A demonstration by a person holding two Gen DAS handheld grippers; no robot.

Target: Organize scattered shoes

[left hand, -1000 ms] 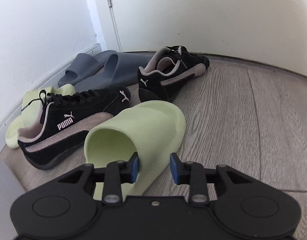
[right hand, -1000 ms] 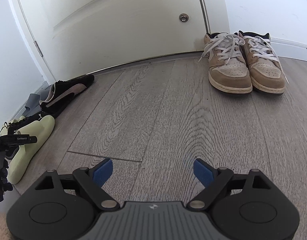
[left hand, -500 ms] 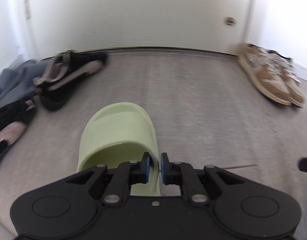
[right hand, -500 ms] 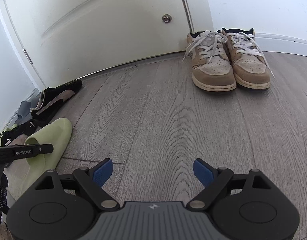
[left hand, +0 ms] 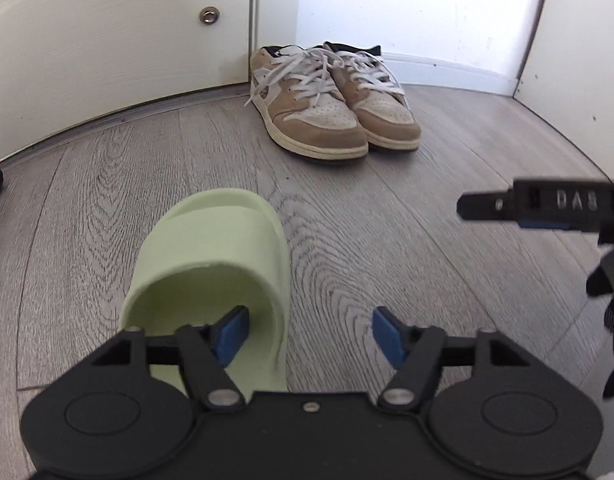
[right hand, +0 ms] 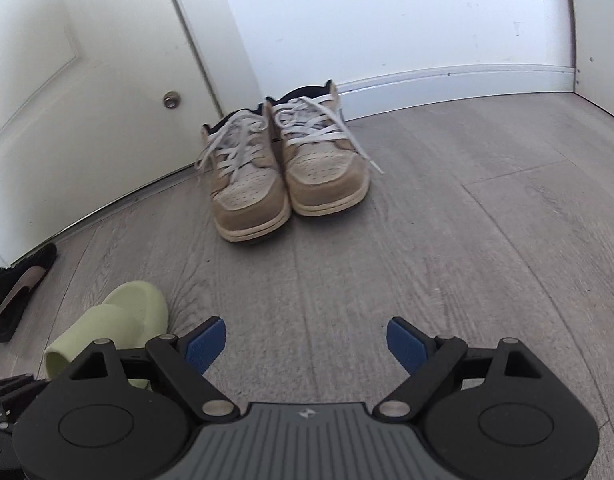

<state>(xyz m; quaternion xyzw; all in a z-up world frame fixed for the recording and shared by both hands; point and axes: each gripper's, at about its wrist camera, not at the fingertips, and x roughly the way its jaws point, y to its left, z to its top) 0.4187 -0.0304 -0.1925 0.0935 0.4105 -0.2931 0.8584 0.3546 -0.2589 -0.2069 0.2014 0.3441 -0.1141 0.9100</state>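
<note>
- The left gripper [left hand: 309, 334] is spread wide and grips nothing; one finger sits inside the green slide's [left hand: 211, 268] strap.
- The slide, pale and soft-looking, lies upright just ahead, alone and unpaired.
- The right gripper [right hand: 305, 342] gapes empty.
- Farther ahead, the tan sneakers [left hand: 331, 104] sit paired by the door [left hand: 107, 28].
- A black sneaker [right hand: 17, 282] remains loose.

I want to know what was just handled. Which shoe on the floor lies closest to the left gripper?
The pale green slide sandal. Its strap edge sits between the open left gripper fingers, while the tan sneakers stand paired far off by the door.
</note>
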